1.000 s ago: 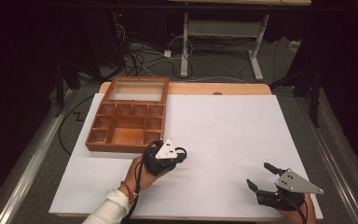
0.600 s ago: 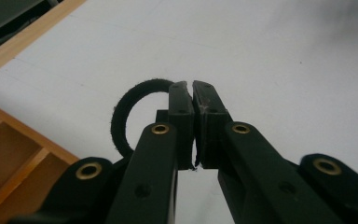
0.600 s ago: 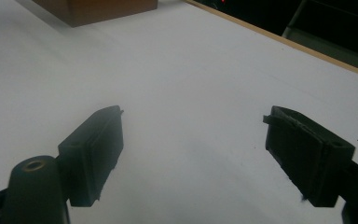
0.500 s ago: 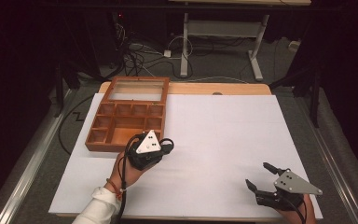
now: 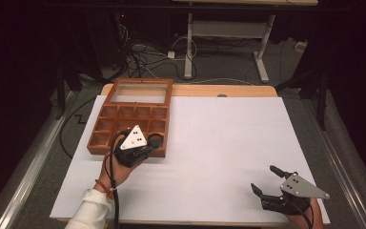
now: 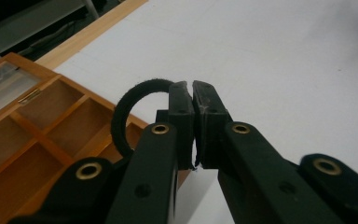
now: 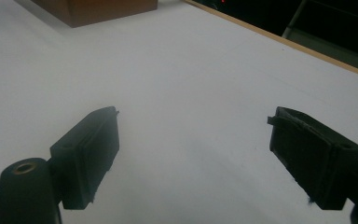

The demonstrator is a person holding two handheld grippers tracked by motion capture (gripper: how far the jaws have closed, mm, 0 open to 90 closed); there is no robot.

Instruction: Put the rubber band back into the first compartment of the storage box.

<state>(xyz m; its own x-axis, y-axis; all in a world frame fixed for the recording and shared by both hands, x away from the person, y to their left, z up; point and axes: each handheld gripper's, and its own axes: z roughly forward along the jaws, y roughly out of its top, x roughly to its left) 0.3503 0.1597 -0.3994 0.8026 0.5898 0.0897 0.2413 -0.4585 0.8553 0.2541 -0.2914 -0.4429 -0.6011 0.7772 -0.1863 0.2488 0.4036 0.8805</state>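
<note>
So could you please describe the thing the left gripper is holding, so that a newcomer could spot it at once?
Start at the wooden box with its grid of compartments, at the left of the white table. At its near edge, the left gripper is shut on a black band that curls into a loop beside the jaws. It is the one soft, dark ring there, against pale wood.

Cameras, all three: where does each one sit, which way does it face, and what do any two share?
High view: above the table's near side, looking forward and down; forearms, left gripper, right gripper.
Left gripper view: rides that gripper, jaws pinching a black loop, facing the wooden box.
Right gripper view: rides that gripper, jaws apart over the white sheet.
All three show box and sheet.
</note>
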